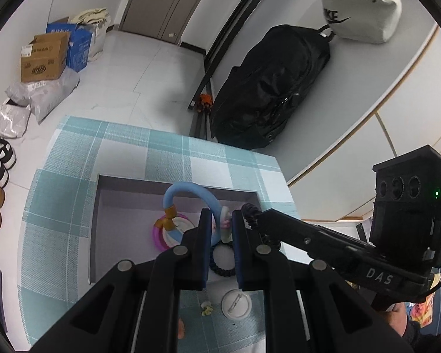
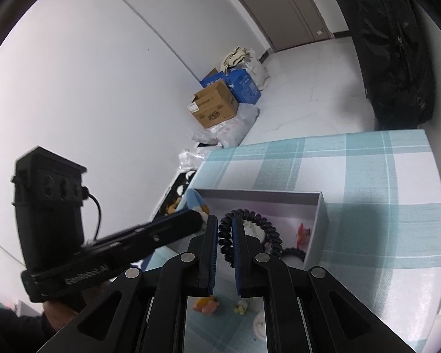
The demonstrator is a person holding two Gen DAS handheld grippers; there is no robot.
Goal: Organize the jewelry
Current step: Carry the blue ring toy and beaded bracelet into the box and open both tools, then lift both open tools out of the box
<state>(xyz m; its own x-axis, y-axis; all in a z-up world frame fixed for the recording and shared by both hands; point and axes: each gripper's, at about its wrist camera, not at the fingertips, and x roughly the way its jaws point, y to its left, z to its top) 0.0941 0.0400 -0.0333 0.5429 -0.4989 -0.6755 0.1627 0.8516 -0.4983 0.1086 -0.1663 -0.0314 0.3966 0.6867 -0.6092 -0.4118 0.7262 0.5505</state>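
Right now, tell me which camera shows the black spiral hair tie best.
The right wrist view: the black spiral hair tie arcs over the grey box, one end pinched in the right gripper. The left wrist view shows only its coiled end at the right gripper's tip, beside the left gripper.

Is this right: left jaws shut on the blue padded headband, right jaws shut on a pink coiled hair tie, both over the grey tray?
Not quite. The coiled hair tie in the right gripper is black, not pink; the right wrist view shows it. The left gripper does clamp the blue padded headband over the grey tray.
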